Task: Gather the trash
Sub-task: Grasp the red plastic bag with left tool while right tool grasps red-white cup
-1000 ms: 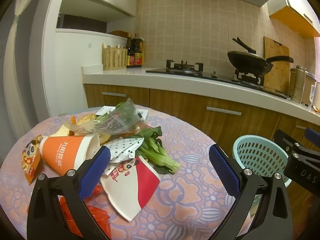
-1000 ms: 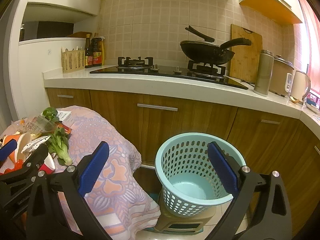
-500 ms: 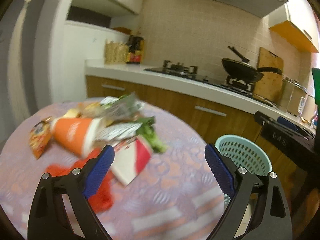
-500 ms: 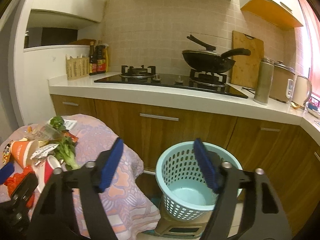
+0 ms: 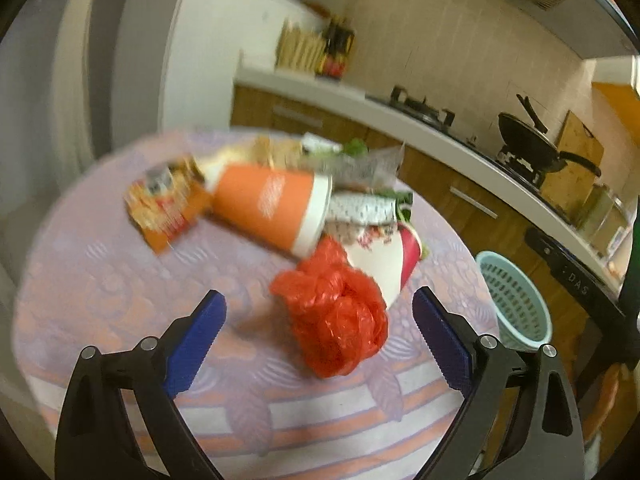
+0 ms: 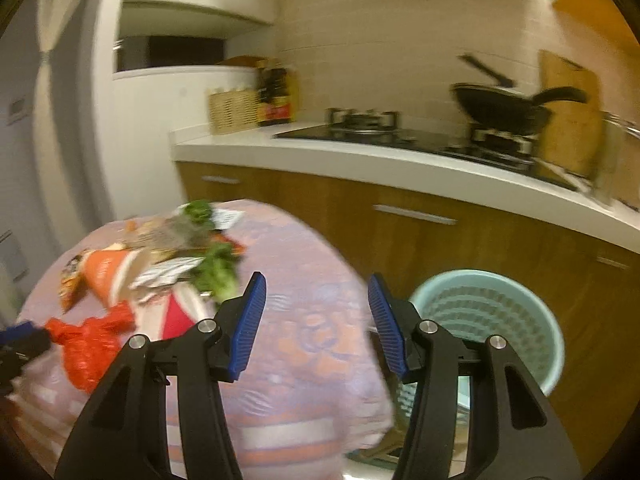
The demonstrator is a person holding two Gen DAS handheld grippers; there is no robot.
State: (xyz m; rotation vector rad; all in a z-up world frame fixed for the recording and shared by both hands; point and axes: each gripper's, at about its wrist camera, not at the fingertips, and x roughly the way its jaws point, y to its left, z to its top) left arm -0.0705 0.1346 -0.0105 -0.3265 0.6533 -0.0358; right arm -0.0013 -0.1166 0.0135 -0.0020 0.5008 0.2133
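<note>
Trash lies heaped on the table, toward 12 o'clock from the left gripper: orange cup, red bag nearest between the spread jaws, snack packet at 10 o'clock. Basket stands off the table at 3 o'clock. Right gripper is also released, holding nothing.

1. Red crumpled plastic bag.
2. Orange paper cup, white rim.
3. Red-and-white carton.
4. Orange-yellow printed snack packet.
5. Green leafy vegetable.
6. Pale teal perforated basket.
7. Lilac tablecloth, orange floral pattern, white stripes.
8. Blue ribbed pads, black gripper frames.
9. Black wok.
</note>
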